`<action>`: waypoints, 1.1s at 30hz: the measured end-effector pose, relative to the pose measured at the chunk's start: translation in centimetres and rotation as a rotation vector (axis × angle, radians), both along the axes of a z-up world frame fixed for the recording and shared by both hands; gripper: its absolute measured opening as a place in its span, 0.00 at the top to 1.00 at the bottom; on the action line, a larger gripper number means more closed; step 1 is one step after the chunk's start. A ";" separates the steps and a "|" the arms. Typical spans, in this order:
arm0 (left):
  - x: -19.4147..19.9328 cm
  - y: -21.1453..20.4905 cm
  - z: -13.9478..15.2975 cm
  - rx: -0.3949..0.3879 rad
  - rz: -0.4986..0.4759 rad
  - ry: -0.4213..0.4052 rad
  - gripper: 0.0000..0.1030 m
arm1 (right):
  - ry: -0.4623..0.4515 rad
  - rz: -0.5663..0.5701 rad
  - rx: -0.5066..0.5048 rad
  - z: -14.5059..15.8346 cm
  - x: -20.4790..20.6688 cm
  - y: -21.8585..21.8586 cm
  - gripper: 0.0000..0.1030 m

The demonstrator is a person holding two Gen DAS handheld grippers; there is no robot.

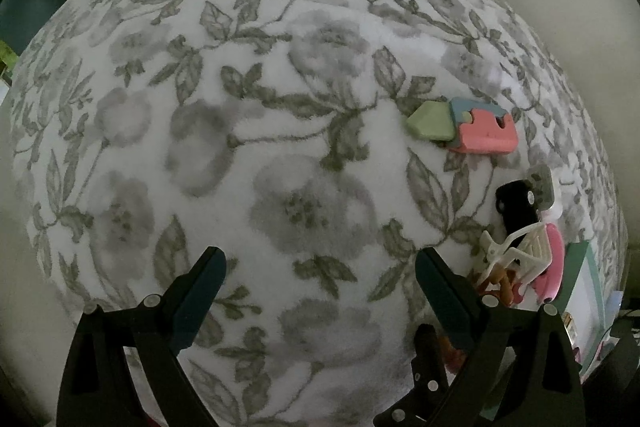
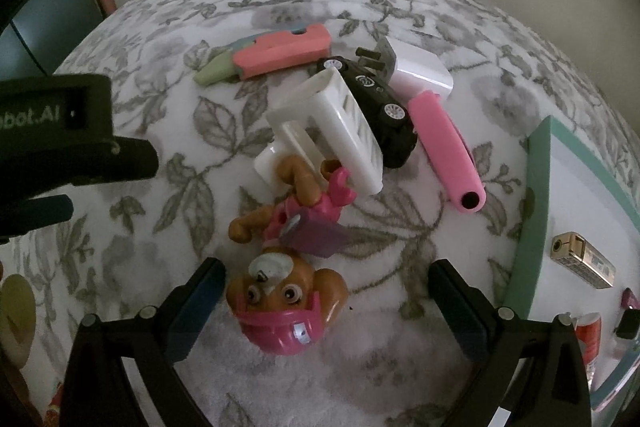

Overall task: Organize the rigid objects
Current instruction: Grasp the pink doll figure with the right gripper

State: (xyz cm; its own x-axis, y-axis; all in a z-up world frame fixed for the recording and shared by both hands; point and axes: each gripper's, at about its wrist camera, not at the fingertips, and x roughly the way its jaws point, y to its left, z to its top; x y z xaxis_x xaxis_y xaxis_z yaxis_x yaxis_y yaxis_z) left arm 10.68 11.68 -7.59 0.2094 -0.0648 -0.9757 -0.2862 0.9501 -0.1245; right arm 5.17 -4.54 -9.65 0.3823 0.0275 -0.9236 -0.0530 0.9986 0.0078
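A pile of toys lies on a floral blanket (image 2: pixel 168 155). In the right wrist view a brown puppy figure with a pink helmet (image 2: pixel 286 303) lies between the fingers of my open right gripper (image 2: pixel 326 291). Behind it are a white plastic chair (image 2: pixel 340 131), a black toy car (image 2: pixel 380 107), a pink-handled scraper (image 2: pixel 444 143) and a pink, green and blue foam puzzle block (image 2: pixel 276 57). My left gripper (image 1: pixel 320 275) is open and empty above bare blanket. The foam block (image 1: pixel 464 125), car (image 1: pixel 516 203) and chair (image 1: pixel 520 251) sit to its right.
A teal-edged tray (image 2: pixel 532 203) at the right holds a gold lighter (image 2: pixel 584 259) and small items. The left gripper's black body (image 2: pixel 60 139) shows at the left of the right wrist view. A pale wall stands behind the bed.
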 end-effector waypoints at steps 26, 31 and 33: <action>1.0 -2.0 0.7 -0.057 -0.065 -0.024 0.07 | 0.004 0.018 0.129 2.2 -0.7 -1.9 0.49; 1.1 -3.5 1.2 -0.112 -0.097 -0.042 0.07 | -0.014 0.007 0.151 3.4 -1.2 -3.4 0.48; 1.1 -4.0 1.5 -0.130 -0.106 -0.052 0.07 | -0.021 -0.002 0.160 3.9 -1.3 -4.0 0.49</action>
